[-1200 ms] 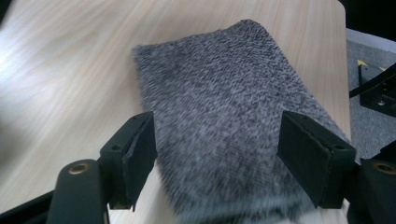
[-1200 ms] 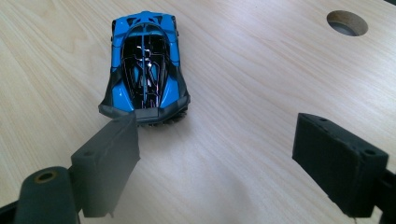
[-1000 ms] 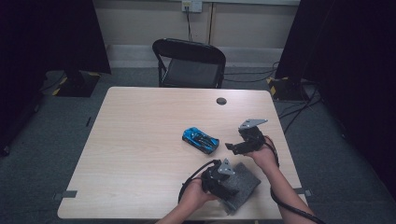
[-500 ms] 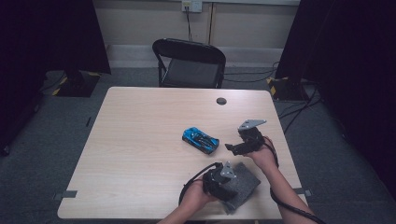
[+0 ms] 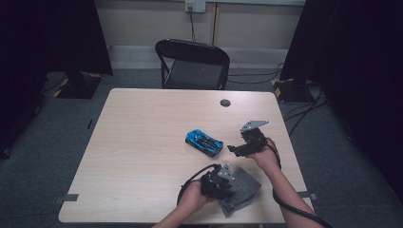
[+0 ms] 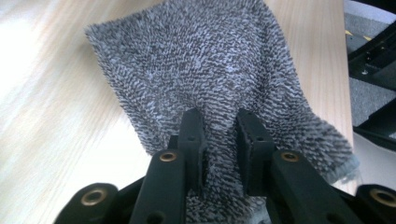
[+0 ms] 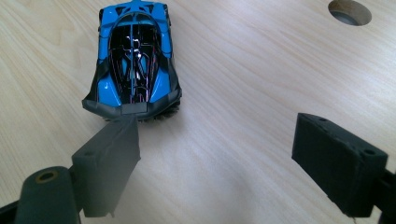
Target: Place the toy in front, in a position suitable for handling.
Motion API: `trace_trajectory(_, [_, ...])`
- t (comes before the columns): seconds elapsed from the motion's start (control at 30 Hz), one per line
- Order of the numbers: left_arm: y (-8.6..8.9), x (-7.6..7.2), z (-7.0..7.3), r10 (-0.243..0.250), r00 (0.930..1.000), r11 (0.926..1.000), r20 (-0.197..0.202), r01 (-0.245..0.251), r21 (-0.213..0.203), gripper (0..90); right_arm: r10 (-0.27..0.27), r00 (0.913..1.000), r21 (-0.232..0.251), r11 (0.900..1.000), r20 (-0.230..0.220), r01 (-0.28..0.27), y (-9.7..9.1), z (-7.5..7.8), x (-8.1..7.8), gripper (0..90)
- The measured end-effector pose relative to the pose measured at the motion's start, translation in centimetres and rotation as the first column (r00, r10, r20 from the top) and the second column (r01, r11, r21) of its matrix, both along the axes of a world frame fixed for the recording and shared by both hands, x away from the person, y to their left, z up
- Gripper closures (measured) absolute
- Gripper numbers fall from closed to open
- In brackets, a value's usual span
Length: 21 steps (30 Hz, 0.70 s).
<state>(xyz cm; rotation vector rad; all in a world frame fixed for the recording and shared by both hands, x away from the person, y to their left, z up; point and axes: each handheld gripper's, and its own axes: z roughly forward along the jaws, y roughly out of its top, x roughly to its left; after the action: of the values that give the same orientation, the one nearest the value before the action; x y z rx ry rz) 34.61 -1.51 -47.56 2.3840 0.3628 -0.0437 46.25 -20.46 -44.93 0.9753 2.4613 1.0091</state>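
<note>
Jaws on the left gripper (image 6: 218,140) have just been closing and now pinch a fold of the fuzzy grey towel (image 6: 205,70), which lies flat near the front edge of the pale wooden table (image 5: 142,142), well apart from the shiny blue toy car (image 5: 204,141). Right gripper (image 7: 219,158) sits just beside the car's tail with its jaws spread wide and nothing between them, one pad nearly at the car's rear.
</note>
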Motion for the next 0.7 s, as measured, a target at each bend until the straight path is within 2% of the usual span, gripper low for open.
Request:
trace_trajectory(0.13, [2.2,0.2,0.2,0.0,1.0,0.9999,0.005,0.0,0.013,75.0,-0.005,1.0,0.01,0.9999,0.003,0.005,-0.1,0.3,0.2,14.8])
trace_trajectory(0.2, [3.6,0.1,0.2,0.001,1.0,1.0,-0.004,-0.001,0.006,74.9,-0.004,1.0,0.012,0.9999,0.004,0.004,-0.1,0.4,0.2,14.8])
trace_trajectory(0.3, [5.5,-0.1,0.4,-0.002,0.9999,0.9999,0.01,0.002,0.012,74.8,-0.005,1.0,0.005,1.0,0.0,0.005,0.1,0.5,0.2,14.8])
trace_trajectory(0.4, [7.1,-0.1,0.4,0.037,0.9993,0.9991,-0.004,-0.037,0.018,74.2,-0.008,1.0,0.002,1.0,-0.004,0.008,0.3,0.3,0.1,14.9])
trace_trajectory(0.47, [7.9,0.1,0.4,0.072,0.9974,0.9972,-0.007,-0.072,0.019,69.0,-0.013,0.9998,0.012,0.9998,-0.012,0.013,0.5,0.1,0.0,14.9])
trace_trajectory(0.5, [8.0,0.2,0.4,0.113,0.9935,0.9936,-0.012,-0.113,0.013,62.0,-0.012,0.9998,0.013,0.9998,-0.013,0.012,0.6,0.0,-0.1,14.9])
trace_trajectory(0.53, [7.9,0.3,0.5,0.167,0.9857,0.986,-0.025,-0.166,0.013,50.0,-0.012,0.9998,0.01,0.9999,-0.013,0.013,0.7,-0.1,-0.1,14.9])
trace_trajectory(0.57, [7.8,0.3,0.8,0.217,0.9745,0.9762,-0.057,-0.217,0.007,40.2,-0.012,0.9998,0.012,0.9999,-0.016,0.012,0.7,-0.2,-0.2,14.9])
trace_trajectory(0.6, [7.7,0.2,1.0,0.236,0.9688,0.9714,-0.076,-0.237,-0.006,38.3,-0.011,0.9998,0.014,0.9998,-0.015,0.011,0.8,-0.3,-0.3,14.9])
trace_trajectory(0.63, [7.4,-0.1,1.1,0.243,0.9681,0.9699,-0.061,-0.244,-0.004,36.6,-0.011,0.9998,0.01,0.9999,-0.014,0.011,0.9,-0.4,-0.4,14.9])
trace_trajectory(0.7, [6.9,-0.7,1.1,0.24,0.9707,0.9704,-0.013,-0.239,0.031,37.0,-0.011,0.9998,0.011,0.9999,-0.015,0.011,0.9,-0.5,-0.5,14.9])
